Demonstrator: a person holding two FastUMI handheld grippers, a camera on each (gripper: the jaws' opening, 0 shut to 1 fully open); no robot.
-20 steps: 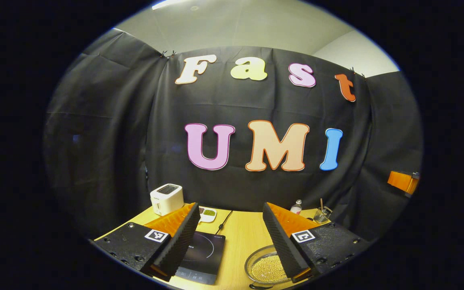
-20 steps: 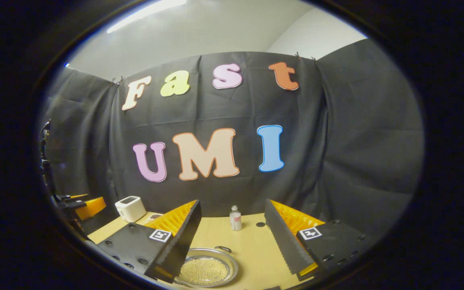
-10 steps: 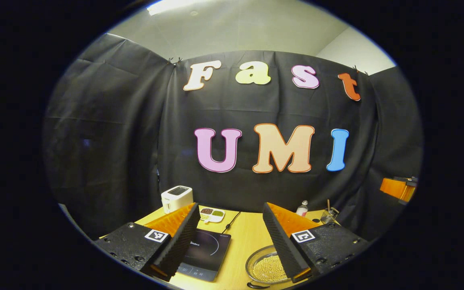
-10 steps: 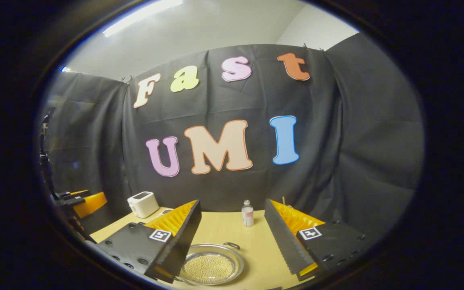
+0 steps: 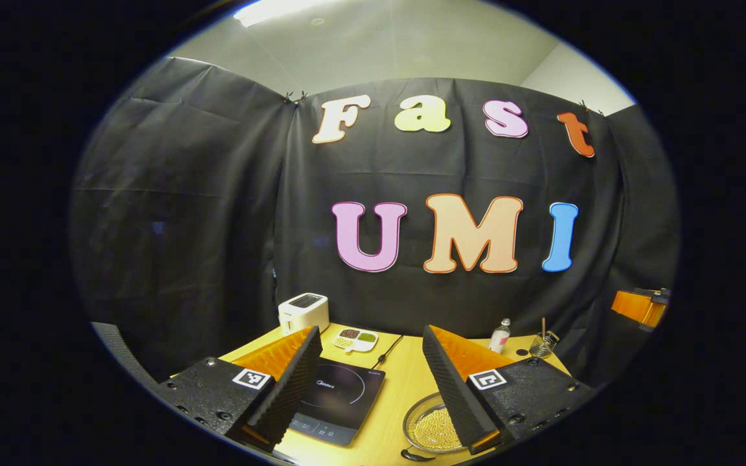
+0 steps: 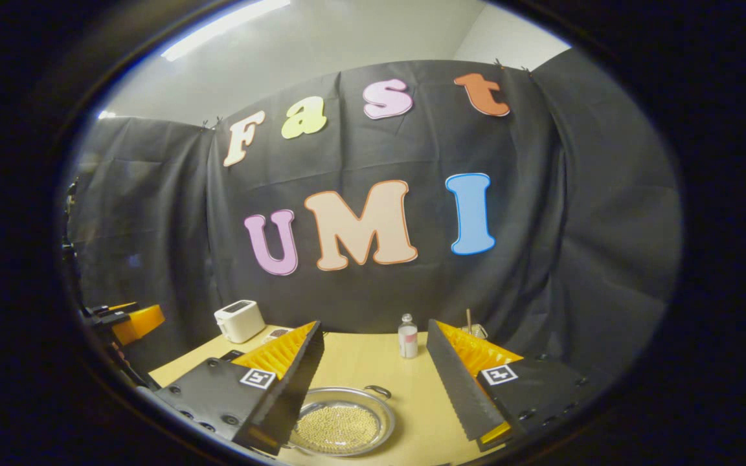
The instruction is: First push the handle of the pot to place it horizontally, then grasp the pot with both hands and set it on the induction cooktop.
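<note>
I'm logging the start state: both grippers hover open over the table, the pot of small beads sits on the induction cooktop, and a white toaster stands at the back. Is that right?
Not quite. The pot is not on the induction cooktop; it rests on the bare table beside it, as the left gripper view shows. The rest holds: left gripper and right gripper hover open, and the white toaster stands at the back.

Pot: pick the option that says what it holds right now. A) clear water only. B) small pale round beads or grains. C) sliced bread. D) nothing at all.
B: in the right gripper view the pot on the table holds a layer of small pale round grains.
</note>
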